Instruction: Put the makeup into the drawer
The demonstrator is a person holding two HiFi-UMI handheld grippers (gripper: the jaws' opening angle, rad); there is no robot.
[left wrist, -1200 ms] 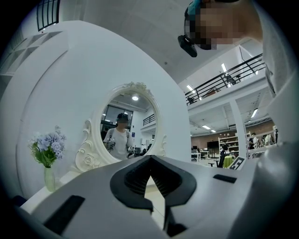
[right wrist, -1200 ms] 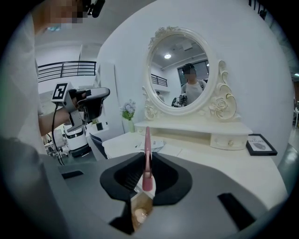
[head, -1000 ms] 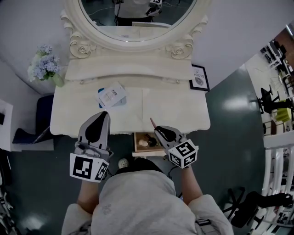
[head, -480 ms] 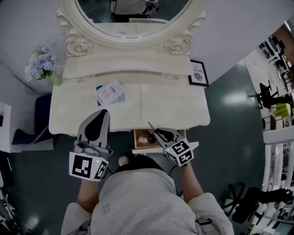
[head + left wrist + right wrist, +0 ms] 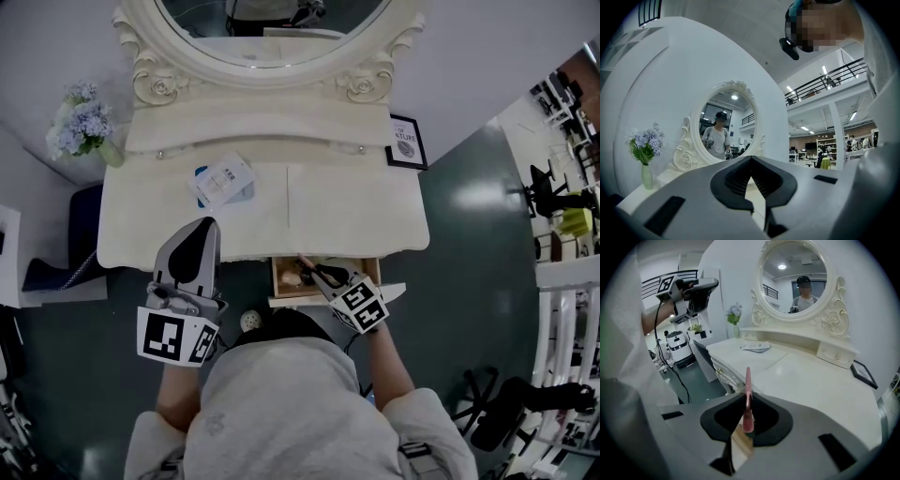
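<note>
The right tool (image 5: 311,268) is pinching a slim pink makeup stick (image 5: 748,394), aiming it down over the open drawer (image 5: 276,281) for release, while the left tool (image 5: 202,234) is idling closed and empty.

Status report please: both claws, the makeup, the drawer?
Left claw shut, empty. Right claw shut on pink makeup stick above open drawer. Path looks free.

Head view: steeply down over the dresser (image 5: 356,216). Gripper views: low, close along own jaws toward the mirror (image 5: 733,110) (shared by both).
</note>
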